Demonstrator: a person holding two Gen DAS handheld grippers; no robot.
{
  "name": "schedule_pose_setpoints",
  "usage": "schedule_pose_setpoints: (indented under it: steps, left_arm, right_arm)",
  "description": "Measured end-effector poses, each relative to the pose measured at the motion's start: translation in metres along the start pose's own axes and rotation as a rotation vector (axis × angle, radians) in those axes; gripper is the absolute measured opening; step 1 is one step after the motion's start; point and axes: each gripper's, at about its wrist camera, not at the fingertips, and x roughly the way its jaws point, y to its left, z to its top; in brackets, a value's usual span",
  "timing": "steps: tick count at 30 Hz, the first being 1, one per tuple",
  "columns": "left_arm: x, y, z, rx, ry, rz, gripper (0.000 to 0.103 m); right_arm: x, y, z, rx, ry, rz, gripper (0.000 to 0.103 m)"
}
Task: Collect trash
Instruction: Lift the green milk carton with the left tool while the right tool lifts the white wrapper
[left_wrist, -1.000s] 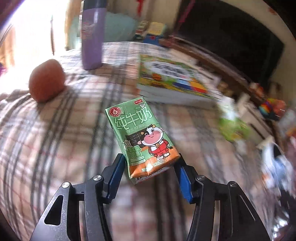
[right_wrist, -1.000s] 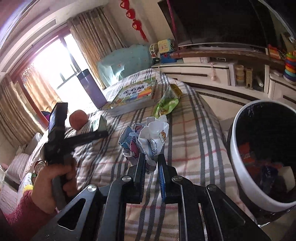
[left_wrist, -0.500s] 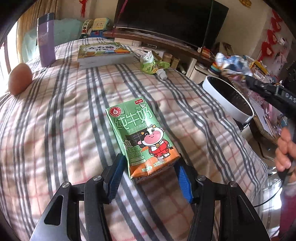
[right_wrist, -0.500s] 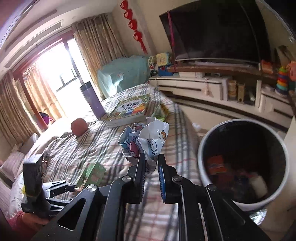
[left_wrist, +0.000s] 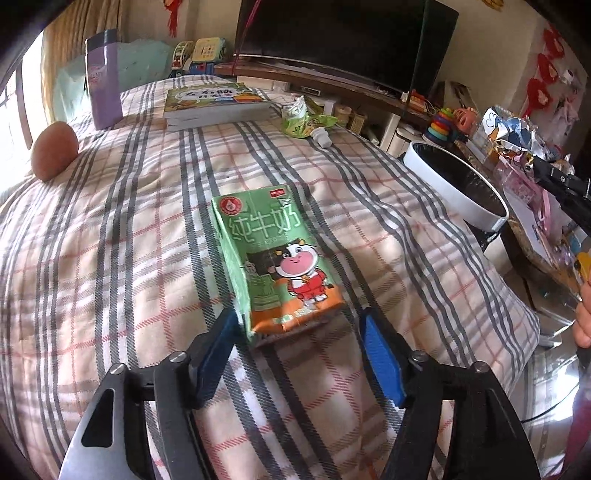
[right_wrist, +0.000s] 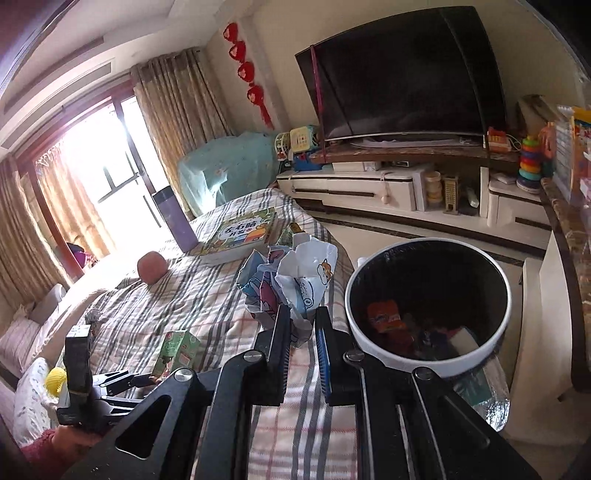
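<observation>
A green milk carton with a cartoon cow lies on the checked bed cover between my left gripper's open blue pads; the left pad touches its corner, the right pad stands apart. The carton also shows in the right wrist view. My right gripper is shut on a crumpled white-and-blue wrapper, held in the air left of the white trash bin, which holds an orange packet and other trash. The wrapper and bin show at right in the left wrist view.
On the bed are a stack of books, a purple bottle, a brown round object and a green pouch. A TV and low cabinet with toys stand behind. The bin stands off the bed's right edge.
The left gripper's jaws have opened wider around the milk carton. The right gripper has carried the wrapper up and toward the bin, which now shows more fully.
</observation>
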Motion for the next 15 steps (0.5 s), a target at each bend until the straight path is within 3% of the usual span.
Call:
schedule_pose_setpoints:
  steps: [7,15]
  left_arm:
    - [-0.01,-0.004,0.0,0.011,-0.017,0.028,0.076]
    - [-0.003,0.001,0.015,-0.052,-0.017,0.098,0.083]
  right_arm:
    - [-0.007,-0.012,-0.003,0.05,-0.012,-0.004,0.013]
    - [-0.008,-0.009,-0.002,0.053,-0.041,0.006,0.013]
